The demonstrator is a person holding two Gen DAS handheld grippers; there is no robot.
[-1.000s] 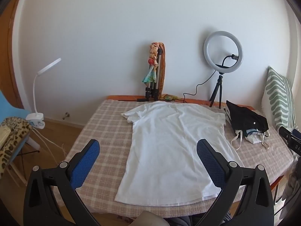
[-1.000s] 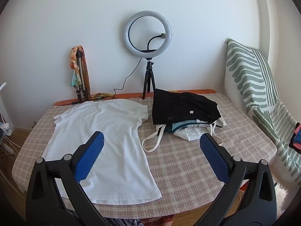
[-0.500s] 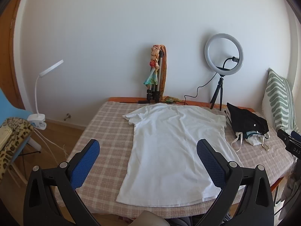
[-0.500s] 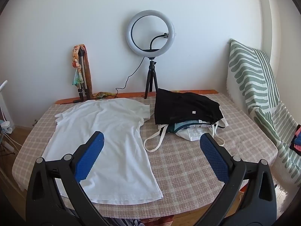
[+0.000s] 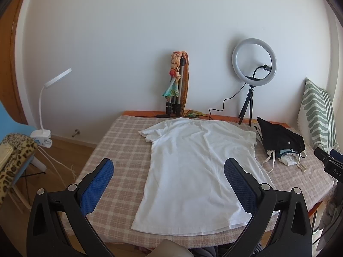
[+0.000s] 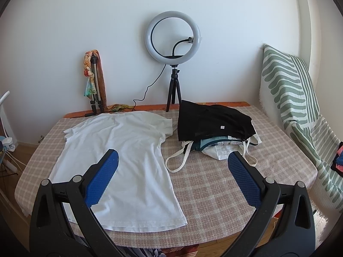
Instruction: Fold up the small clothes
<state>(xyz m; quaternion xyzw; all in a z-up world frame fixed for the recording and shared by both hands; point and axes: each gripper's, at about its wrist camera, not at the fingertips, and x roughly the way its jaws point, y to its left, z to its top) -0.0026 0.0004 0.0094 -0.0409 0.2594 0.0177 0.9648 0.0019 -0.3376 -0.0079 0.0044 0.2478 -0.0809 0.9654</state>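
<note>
A white T-shirt point(image 5: 197, 167) lies flat on the checked tablecloth point(image 5: 120, 150), collar toward the wall, hem toward me. It also shows in the right wrist view point(image 6: 128, 156). My left gripper point(image 5: 168, 184) is open and empty, held above the near table edge over the shirt's lower part. My right gripper point(image 6: 172, 177) is open and empty, held above the near edge over the shirt's right hem and the bare cloth point(image 6: 214, 182).
A pile of folded clothes with a black garment point(image 6: 212, 122) on top and a cream tote bag point(image 6: 225, 152) sits right of the shirt. A ring light on a tripod point(image 6: 172, 42) and a folded tripod point(image 6: 95, 85) stand at the back. A striped cushion point(image 6: 289, 90) is at right.
Both grippers have pulled back and risen slightly, so the table appears a little lower and farther. The shirt and pile have not moved.
</note>
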